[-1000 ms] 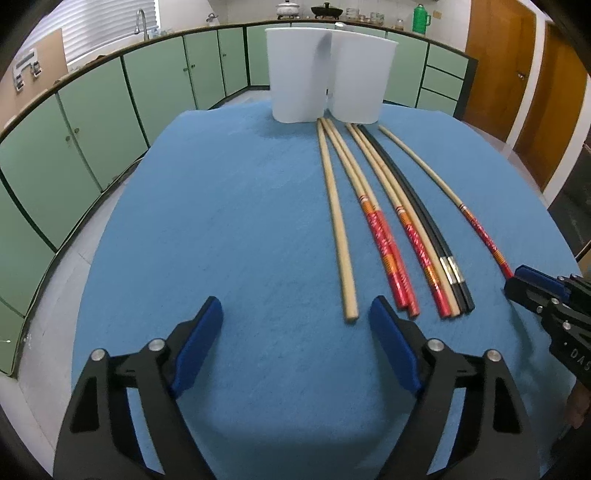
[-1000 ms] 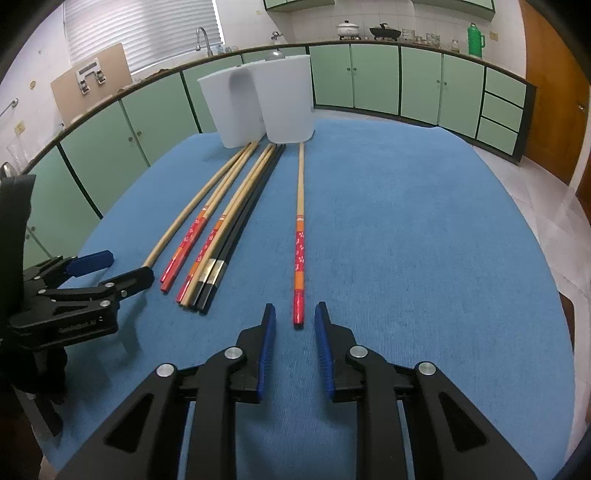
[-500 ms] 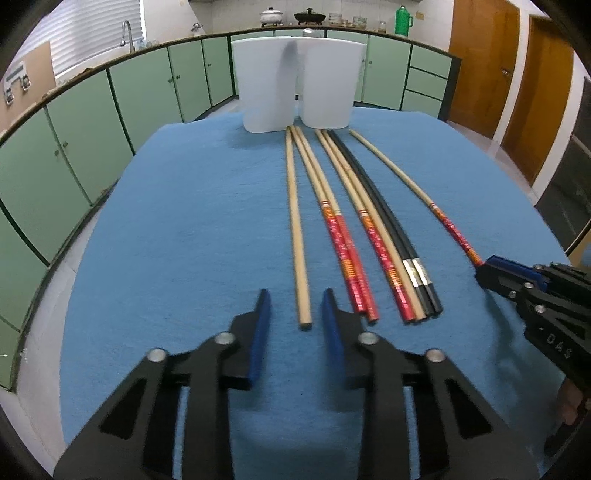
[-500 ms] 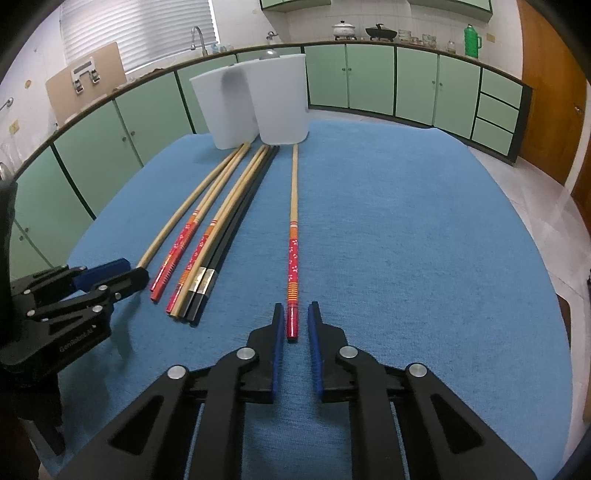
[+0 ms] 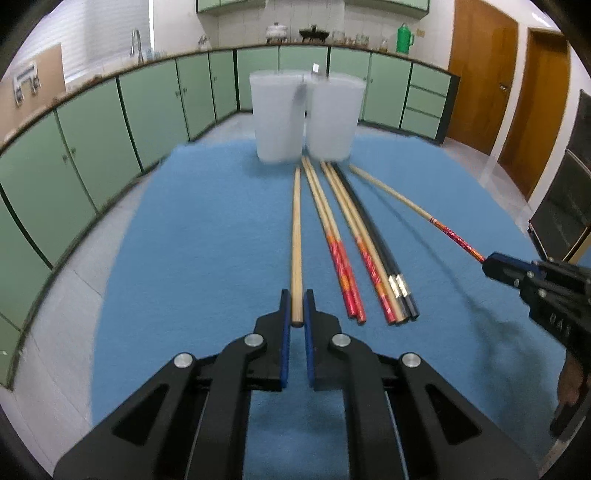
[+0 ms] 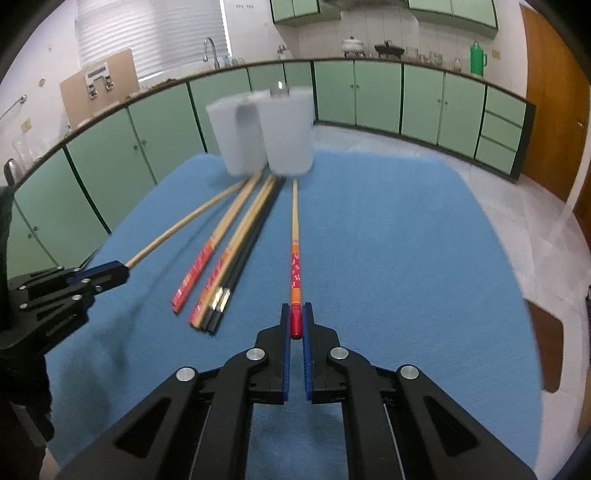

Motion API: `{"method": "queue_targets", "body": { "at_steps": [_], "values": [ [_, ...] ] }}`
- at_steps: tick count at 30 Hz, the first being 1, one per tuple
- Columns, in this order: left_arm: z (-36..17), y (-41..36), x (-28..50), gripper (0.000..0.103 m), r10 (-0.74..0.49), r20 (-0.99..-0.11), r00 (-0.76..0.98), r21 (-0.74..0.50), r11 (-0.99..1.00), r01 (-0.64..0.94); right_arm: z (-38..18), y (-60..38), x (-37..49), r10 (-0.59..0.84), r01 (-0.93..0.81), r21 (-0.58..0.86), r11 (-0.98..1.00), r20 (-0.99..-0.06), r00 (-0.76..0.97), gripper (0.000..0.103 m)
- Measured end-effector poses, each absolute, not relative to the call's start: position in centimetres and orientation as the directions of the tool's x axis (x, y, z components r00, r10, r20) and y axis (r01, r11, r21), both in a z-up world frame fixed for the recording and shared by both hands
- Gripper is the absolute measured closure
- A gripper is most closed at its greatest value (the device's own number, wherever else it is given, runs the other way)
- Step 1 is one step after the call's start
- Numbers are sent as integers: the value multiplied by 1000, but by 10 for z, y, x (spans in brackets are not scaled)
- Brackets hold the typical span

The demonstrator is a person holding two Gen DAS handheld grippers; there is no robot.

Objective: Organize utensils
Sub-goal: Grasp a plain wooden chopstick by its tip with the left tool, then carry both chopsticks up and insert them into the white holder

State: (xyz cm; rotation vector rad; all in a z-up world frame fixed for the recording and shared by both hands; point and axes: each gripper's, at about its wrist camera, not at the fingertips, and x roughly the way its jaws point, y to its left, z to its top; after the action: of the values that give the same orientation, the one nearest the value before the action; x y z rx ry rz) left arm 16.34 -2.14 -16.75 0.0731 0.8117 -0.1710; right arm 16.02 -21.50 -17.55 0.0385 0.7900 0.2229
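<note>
Curved run of green cabinets (image 6: 376,103), wooden doors (image 5: 480,74), window blinds (image 6: 147,33), tiled floor (image 5: 55,295)

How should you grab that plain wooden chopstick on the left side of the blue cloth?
By its thick near end, coming straight along its length from the near side. The plain wooden chopstick points away toward the white cups, and its blunt end sits apart from the other sticks. The left gripper is already shut on it there.

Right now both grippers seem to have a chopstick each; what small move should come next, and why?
Probably carry them toward the two white containers. The left gripper is shut on the plain wooden chopstick, the right gripper on the red-ended chopstick. Both chopsticks look slightly lifted off the blue cloth, with the containers straight ahead.
</note>
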Motion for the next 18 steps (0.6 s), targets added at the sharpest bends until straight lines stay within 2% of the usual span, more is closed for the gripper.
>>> {"method": "queue_targets", "body": {
  "at_steps": [11,18],
  "values": [
    [-67,-11,154,97,-186,-577,796,-18,976,215,-76,-231,170,234,-221,94,971,-573,785,97],
    [-24,-16,172,97,-210,-513,832,-13,971,237,-29,-232,203,275,-263,105,959,-558,783,97]
  ]
}}
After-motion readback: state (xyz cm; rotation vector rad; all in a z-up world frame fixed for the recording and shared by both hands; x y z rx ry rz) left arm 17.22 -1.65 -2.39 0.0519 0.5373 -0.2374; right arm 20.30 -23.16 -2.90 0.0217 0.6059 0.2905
